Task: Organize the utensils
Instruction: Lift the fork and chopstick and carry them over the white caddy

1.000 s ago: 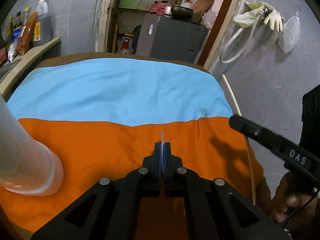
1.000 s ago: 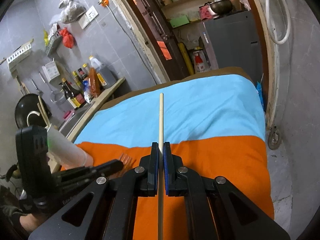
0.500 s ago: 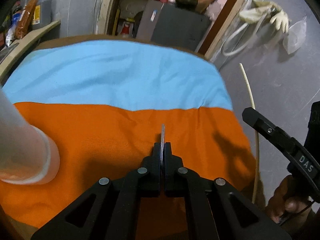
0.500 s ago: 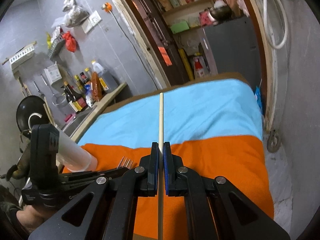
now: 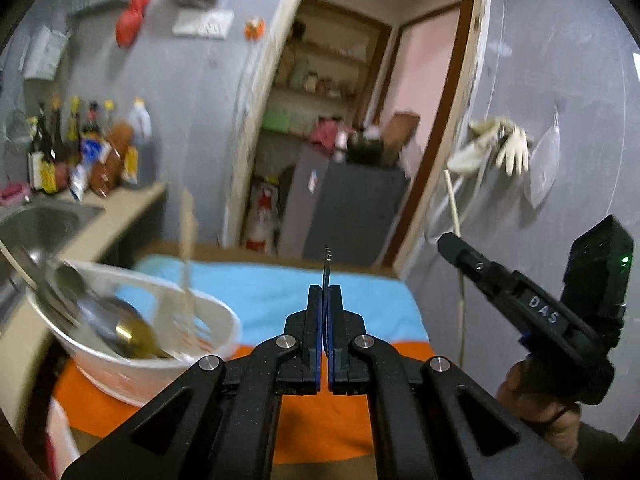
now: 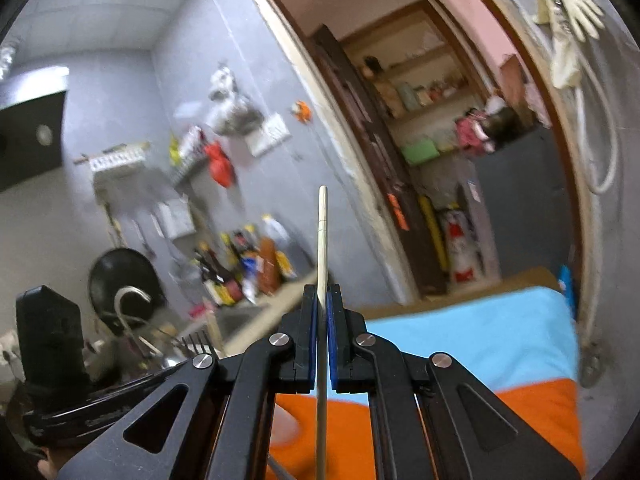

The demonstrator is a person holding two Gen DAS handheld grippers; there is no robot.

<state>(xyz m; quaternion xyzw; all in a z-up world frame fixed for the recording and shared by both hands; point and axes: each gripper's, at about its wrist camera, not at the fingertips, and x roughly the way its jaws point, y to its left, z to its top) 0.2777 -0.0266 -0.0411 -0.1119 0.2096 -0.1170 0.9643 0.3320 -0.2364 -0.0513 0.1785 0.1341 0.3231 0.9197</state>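
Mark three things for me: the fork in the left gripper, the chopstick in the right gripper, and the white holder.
fork (image 5: pixel 327 270), left wrist view, thin edge above the pads.
chopstick (image 6: pixel 322 240), right wrist view, mid shaft above the pads.
white holder (image 5: pixel 224 320), left wrist view, right side of its rim.

We see a thin metal fork (image 5: pixel 327 268) edge-on, tines up. A pale chopstick (image 6: pixel 322 264) stands upright. Spoons (image 5: pixel 100 312) lean in a white holder (image 5: pixel 168 376) near the cloth's (image 5: pixel 360 308) left edge.
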